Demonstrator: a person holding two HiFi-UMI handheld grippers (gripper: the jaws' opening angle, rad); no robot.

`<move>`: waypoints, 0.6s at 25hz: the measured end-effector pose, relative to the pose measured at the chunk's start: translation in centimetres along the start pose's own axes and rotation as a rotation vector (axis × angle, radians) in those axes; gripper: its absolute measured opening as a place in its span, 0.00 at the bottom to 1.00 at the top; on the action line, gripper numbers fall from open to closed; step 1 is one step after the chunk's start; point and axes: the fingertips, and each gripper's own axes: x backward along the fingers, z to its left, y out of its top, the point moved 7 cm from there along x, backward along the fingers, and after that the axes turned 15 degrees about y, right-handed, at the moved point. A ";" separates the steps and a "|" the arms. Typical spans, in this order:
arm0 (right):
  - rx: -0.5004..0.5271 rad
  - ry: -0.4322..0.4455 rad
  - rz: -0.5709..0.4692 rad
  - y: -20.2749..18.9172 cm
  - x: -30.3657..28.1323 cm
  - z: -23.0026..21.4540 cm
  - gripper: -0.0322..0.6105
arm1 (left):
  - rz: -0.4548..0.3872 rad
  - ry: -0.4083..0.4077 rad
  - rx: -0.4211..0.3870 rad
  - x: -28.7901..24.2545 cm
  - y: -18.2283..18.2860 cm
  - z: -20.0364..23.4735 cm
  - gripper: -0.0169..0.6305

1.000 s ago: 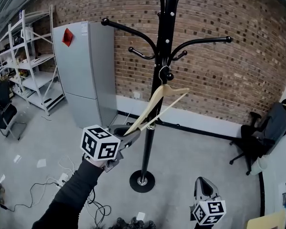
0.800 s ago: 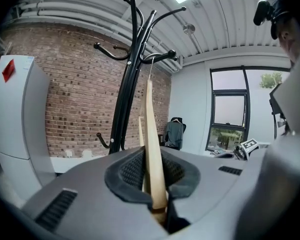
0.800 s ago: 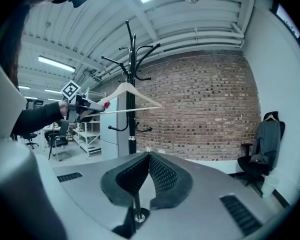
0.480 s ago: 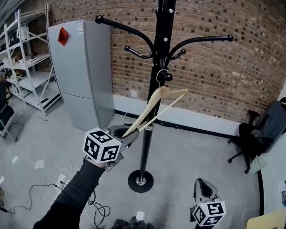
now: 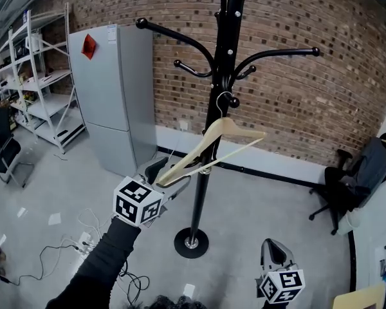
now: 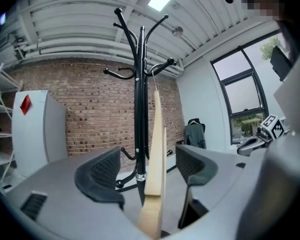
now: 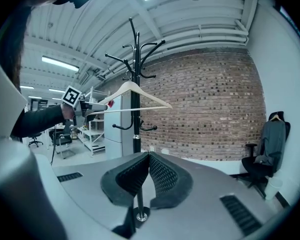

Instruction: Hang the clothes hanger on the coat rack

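The black coat rack (image 5: 213,114) stands in front of the brick wall, also in the left gripper view (image 6: 139,109) and the right gripper view (image 7: 136,99). The wooden hanger (image 5: 220,137) has its metal hook (image 5: 222,98) over a low peg on the pole. Its lower left end lies between the jaws of my left gripper (image 5: 169,176). In the left gripper view the hanger (image 6: 155,149) runs edge-on through the gap of that gripper (image 6: 147,170), whose jaws are opening; neither pad touches the wood. My right gripper (image 5: 276,255) is low at the right, shut and empty (image 7: 147,173).
A grey fridge (image 5: 112,95) and metal shelves (image 5: 38,76) stand at the left. An office chair with a jacket (image 5: 354,185) is at the right wall. Cables (image 5: 83,250) trail on the floor by the rack's round base (image 5: 192,243).
The left jaws have opened off the hanger's end. The hanger has swung to a flatter angle on the peg. The right gripper has stayed put.
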 end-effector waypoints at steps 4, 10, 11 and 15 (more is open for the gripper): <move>0.004 0.010 0.000 0.0 0.2 0.3 0.07 | -0.010 0.063 -0.014 1.5 -0.2 1.0 0.59; 0.018 0.027 -0.012 0.2 0.5 0.7 0.07 | 0.007 0.116 0.016 4.4 -1.5 1.6 0.59; 0.019 0.030 -0.015 0.2 0.6 0.8 0.07 | 0.015 0.126 0.022 4.9 -1.9 1.7 0.59; 0.024 0.043 -0.022 0.2 1.1 1.4 0.07 | 0.052 0.133 0.070 7.1 -3.9 1.2 0.59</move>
